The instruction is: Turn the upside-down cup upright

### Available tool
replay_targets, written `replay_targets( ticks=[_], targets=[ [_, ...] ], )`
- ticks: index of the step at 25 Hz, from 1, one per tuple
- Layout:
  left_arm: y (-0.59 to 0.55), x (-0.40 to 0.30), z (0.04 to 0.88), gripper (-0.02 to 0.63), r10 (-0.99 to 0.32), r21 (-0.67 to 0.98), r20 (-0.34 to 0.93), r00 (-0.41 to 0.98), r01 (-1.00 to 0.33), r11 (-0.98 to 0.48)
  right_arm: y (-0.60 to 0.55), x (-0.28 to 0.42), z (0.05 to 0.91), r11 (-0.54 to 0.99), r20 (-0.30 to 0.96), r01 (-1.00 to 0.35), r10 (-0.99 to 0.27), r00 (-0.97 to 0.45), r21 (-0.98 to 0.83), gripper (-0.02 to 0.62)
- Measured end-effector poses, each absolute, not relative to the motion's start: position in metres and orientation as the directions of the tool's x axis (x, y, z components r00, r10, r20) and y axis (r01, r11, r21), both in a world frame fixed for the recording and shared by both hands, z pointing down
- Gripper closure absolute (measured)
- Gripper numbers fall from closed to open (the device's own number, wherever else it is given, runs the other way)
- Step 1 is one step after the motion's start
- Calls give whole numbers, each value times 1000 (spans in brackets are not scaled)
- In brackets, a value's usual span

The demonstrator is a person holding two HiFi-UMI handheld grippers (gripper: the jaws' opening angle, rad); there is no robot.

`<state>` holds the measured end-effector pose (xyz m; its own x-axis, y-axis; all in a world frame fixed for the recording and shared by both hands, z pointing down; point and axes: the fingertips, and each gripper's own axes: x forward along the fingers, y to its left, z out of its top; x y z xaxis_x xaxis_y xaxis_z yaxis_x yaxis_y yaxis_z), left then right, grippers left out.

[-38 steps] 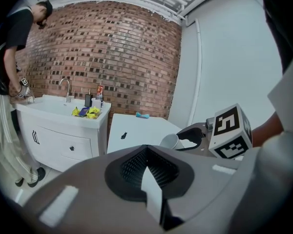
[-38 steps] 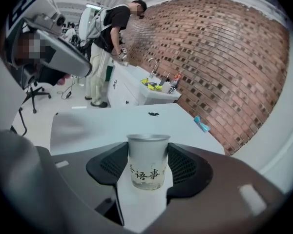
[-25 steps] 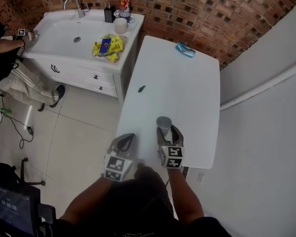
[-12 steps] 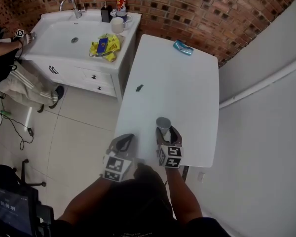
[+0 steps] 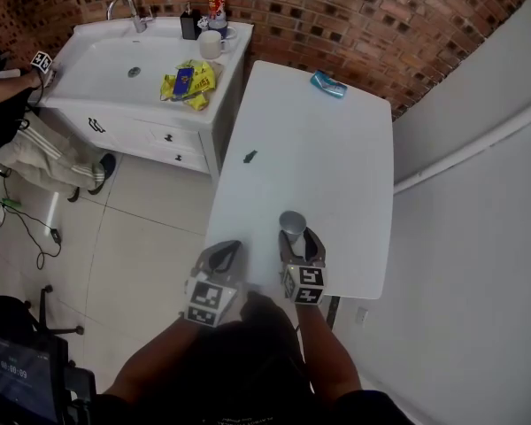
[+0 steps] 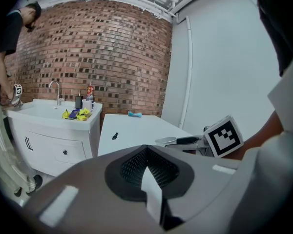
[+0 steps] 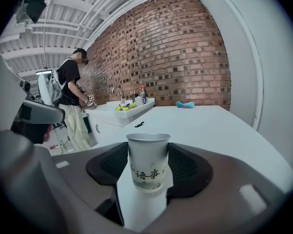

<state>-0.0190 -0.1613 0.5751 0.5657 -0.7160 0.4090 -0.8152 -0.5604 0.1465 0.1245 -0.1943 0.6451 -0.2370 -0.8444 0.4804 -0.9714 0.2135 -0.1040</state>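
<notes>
One cup (image 7: 147, 162) stands upright, mouth up, at the near end of the white table (image 5: 323, 149), with a line of dark characters across its side; the right gripper (image 5: 302, 240) has it between its two jaws, which are spread wide and close in against its upper sides; whether the base rests on the table or hangs just clear I cannot tell. The left gripper (image 5: 225, 251) hovers just to the left, at the table's near left edge; its jaws are drawn almost together, with only a thin sliver between them and nothing in it.

The table carries two more things, both well apart from the cup: one blue thing (image 5: 329, 85) at the far end and one small dark thing (image 5: 250, 158) near the left edge. Left of the table is one white sink cabinet (image 5: 93, 71) with one tap (image 5: 124, 7); on its far right side lie a heap of yellow packets (image 5: 193, 82), one mug (image 5: 214, 45), one dark bottle (image 5: 190, 22) and one red can (image 5: 217, 1). One person (image 7: 71, 96) stands at the sink's left.
</notes>
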Motion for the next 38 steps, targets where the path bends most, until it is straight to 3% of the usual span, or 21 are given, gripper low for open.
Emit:
replay_targets(
  ticks=[18,29,38],
  targets=[
    [-155,-15,572,609,-722,140,402,563,-817,-559,-164,122,657,210,519,-976,-830,-205,-51,318],
    [-152,-12,567,609,-716,112,395,576,-804,-585,-153,125,654,183,538,-982,-823,-179,-47,261],
    [-144,-18,563,609,-711,110,386,588,-795,-597,-127,117,641,137,549,-986,-818,-169,-100,300]
  ],
)
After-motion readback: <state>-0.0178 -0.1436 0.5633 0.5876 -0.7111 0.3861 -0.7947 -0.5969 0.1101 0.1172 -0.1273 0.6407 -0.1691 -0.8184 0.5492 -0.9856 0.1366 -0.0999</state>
